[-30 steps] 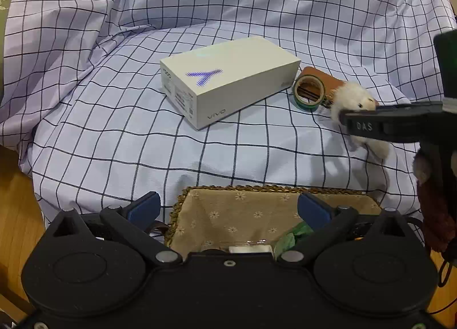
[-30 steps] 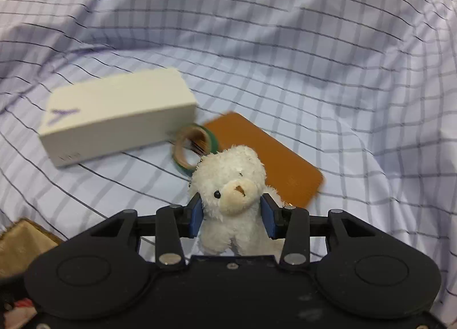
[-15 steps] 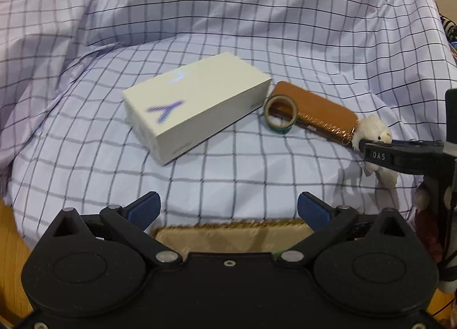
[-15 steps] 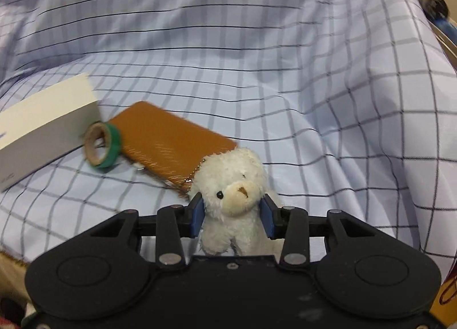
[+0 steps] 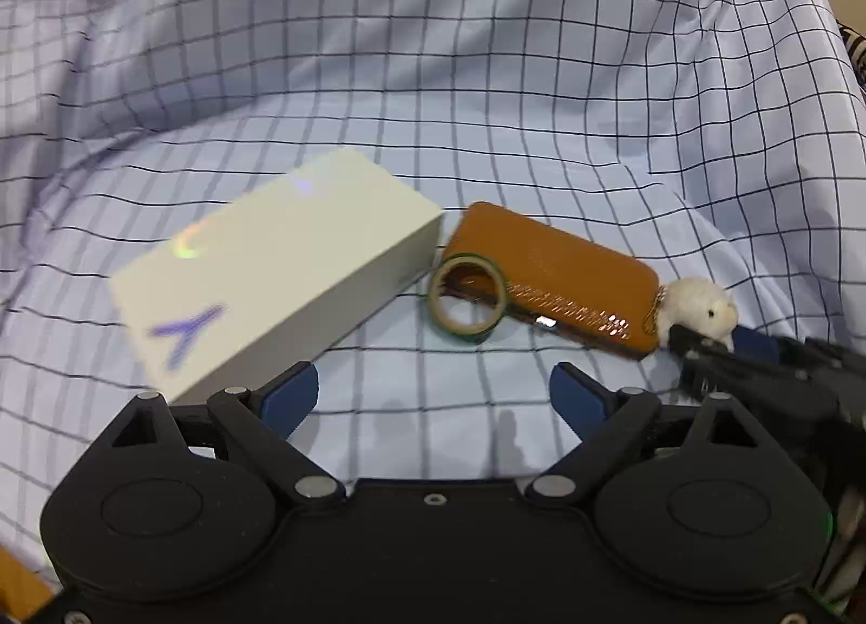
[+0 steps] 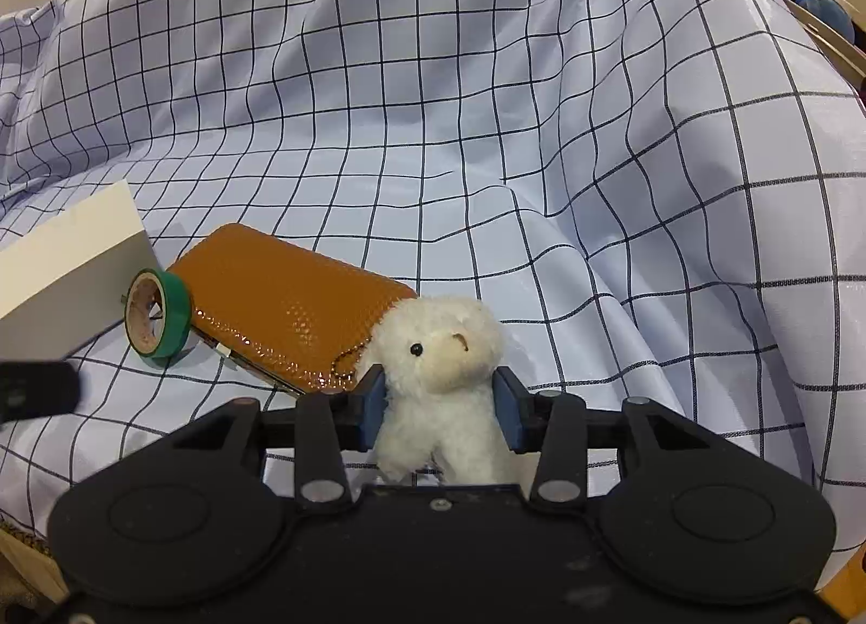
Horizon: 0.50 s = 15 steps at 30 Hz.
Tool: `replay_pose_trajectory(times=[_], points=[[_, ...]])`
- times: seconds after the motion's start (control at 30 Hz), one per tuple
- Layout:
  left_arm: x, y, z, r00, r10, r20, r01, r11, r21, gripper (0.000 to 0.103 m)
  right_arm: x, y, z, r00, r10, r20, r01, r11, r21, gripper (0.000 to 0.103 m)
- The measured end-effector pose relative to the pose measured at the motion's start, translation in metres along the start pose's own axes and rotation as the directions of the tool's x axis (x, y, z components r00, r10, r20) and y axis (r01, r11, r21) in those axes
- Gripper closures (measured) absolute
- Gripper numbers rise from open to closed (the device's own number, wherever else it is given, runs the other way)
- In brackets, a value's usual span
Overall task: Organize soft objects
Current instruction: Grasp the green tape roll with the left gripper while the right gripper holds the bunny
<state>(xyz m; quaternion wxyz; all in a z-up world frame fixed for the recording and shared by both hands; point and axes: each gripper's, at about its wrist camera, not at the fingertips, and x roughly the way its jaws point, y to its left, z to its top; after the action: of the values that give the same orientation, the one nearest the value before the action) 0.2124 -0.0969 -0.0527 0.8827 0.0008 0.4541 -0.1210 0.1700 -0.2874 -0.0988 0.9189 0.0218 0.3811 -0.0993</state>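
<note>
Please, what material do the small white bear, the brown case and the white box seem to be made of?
White bear: plush fabric, fluffy matte pile, probably soft stuffing.
Brown case: looks like leather or imitation leather, with a glossy, finely embossed grain that catches the light; which of the two I cannot tell.
White box: likely stiff cardboard, smooth matte faces, sharp edges, a printed purple mark.

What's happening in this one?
A person works two handheld grippers over a checked cloth. The right gripper is shut on a white plush bear, beside an orange wallet. The left gripper is closing with nothing between its jaws, aimed at the cloth in front of a white box and a green tape roll, which leans on the wallet.
</note>
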Motion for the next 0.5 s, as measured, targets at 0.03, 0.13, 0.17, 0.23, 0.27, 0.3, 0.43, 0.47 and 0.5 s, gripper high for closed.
replay_pose_trajectory(times=[0.03,0.13,0.17,0.23,0.27,0.3,0.43,0.47,0.5], points=[[0.006,-0.003,0.001,1.0,-0.007,-0.002,0.007,1.0,-0.002,0.018,0.0,-0.001,-0.001,1.0,0.003,0.004,-0.003,1.0,0.003,0.061],[0.018,-0.009,0.004,1.0,-0.011,0.012,0.011,1.0,-0.005,0.021,-0.002,-0.003,-0.003,1.0,0.015,0.012,-0.015,1.0,0.018,0.06],[0.021,-0.01,0.005,1.0,-0.006,0.02,0.006,1.0,-0.01,0.021,-0.002,-0.004,-0.003,1.0,0.02,0.014,-0.02,1.0,0.023,0.06],[0.028,-0.011,0.007,1.0,0.003,0.03,-0.003,1.0,-0.023,0.022,-0.002,-0.005,-0.003,1.0,0.025,0.017,-0.026,0.999,0.028,0.06],[0.031,-0.011,0.008,0.999,0.002,0.035,-0.001,1.0,-0.029,0.022,-0.002,-0.005,-0.004,0.999,0.028,0.019,-0.029,0.999,0.029,0.059],[0.033,-0.012,0.009,0.999,0.001,0.039,0.0,1.0,-0.032,0.023,-0.002,-0.005,-0.004,0.999,0.03,0.021,-0.03,0.999,0.029,0.059],[0.041,-0.014,0.012,0.999,0.019,0.048,-0.017,0.999,-0.03,0.024,-0.002,-0.006,-0.004,0.999,0.037,0.026,-0.038,0.999,0.032,0.059],[0.043,-0.013,0.013,0.999,0.021,0.047,-0.019,0.999,-0.033,0.024,-0.002,-0.007,-0.005,0.999,0.039,0.027,-0.04,0.999,0.034,0.059],[0.045,-0.013,0.013,0.999,0.022,0.046,-0.021,0.999,-0.035,0.029,-0.002,-0.007,-0.004,0.999,0.042,0.027,-0.043,0.998,0.037,0.059]])
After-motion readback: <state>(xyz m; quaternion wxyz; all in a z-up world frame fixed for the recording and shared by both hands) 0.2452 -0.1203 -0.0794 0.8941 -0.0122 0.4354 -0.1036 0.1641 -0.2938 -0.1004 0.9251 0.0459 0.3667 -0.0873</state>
